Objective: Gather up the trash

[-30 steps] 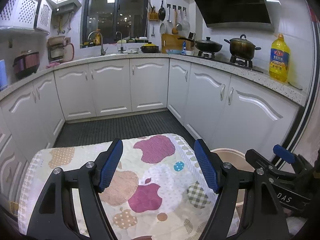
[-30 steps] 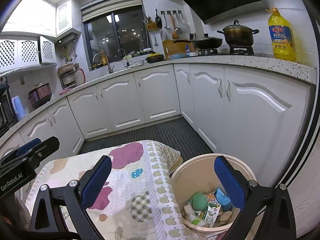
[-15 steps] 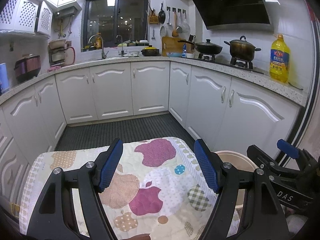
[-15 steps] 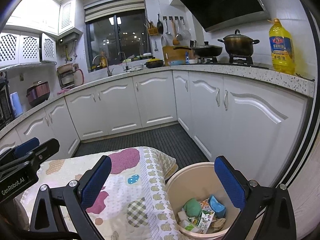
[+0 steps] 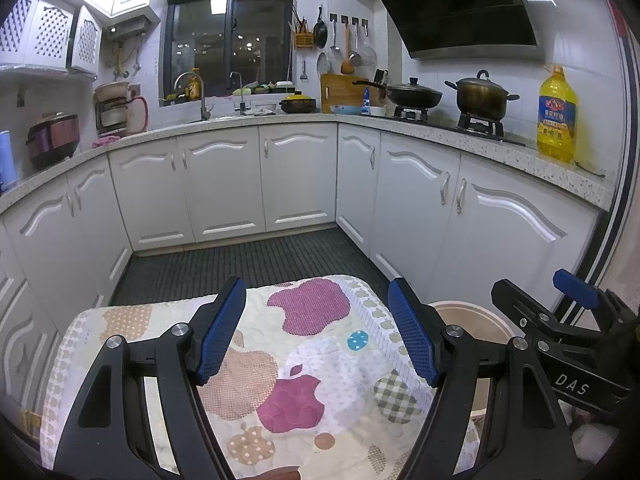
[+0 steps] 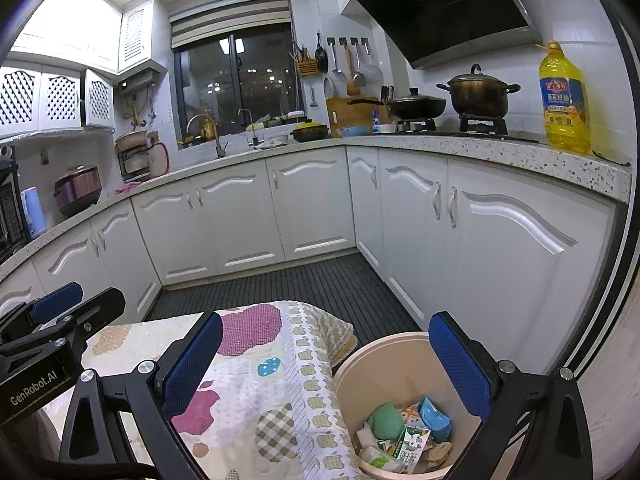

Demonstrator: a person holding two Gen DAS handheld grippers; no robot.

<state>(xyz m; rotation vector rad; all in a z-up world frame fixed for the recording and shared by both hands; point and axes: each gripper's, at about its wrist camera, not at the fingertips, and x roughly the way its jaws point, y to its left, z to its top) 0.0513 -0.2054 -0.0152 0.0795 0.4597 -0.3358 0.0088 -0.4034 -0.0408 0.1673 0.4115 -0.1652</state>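
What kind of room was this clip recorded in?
A home kitchen: a gas stove with a pot, a sink tap below the window, and white base cabinets under a speckled counter.

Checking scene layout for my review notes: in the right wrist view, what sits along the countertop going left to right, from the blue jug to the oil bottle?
Blue jug → rice cooker → sink tap → yellow-lidded pot → black wok → dark stockpot → yellow oil bottle.

A small table is standing in front of me, and a quilted cloth (image 5: 304, 364) printed with apples is lying over its whole top. A beige bin (image 6: 404, 350) holding trash is sitting on the dark ribbed floor (image 5: 256, 264), just beside the table.
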